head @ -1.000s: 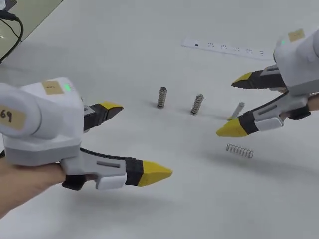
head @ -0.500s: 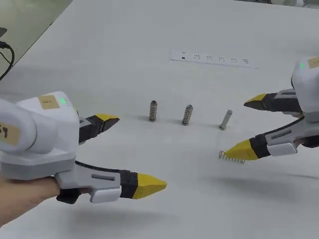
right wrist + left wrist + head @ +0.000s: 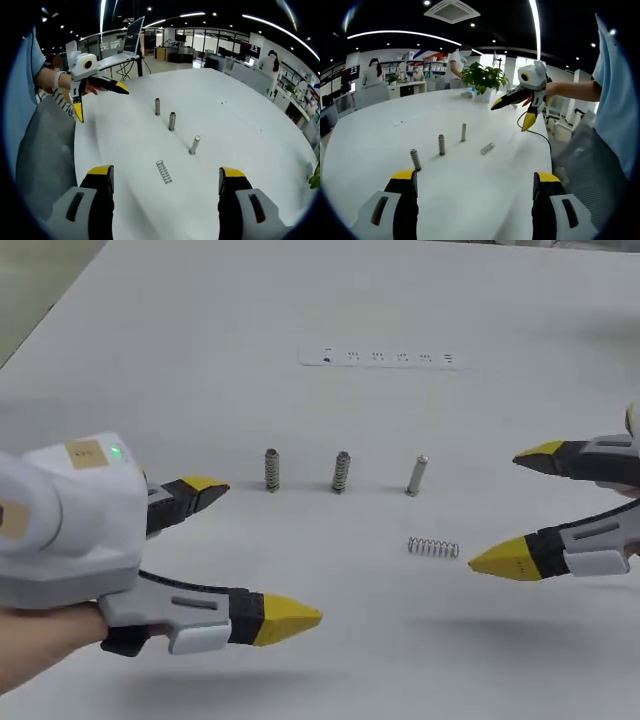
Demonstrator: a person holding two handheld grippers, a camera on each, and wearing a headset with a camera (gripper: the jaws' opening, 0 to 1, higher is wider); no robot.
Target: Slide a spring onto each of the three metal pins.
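Two pins, the left pin (image 3: 271, 470) and the middle pin (image 3: 341, 472), already wore springs. The third pin (image 3: 417, 476) stood bare, the loose spring (image 3: 433, 548) lying on the surface (image 3: 200, 360) near it. The left tool (image 3: 260, 551) and right tool (image 3: 502, 510) hung released, holding nothing.

Three pins stand in a row across your table (image 3: 200, 360): the left pin (image 3: 271, 470) and middle pin (image 3: 341, 471) each carry a spring, the right pin (image 3: 417, 475) is bare. The loose spring (image 3: 433, 548) lies just in front of the right pin, and the power strip (image 3: 388, 357) lies well behind the row. Your left gripper (image 3: 260, 551) hangs at the near left, your right gripper (image 3: 507, 508) just right of the loose spring.
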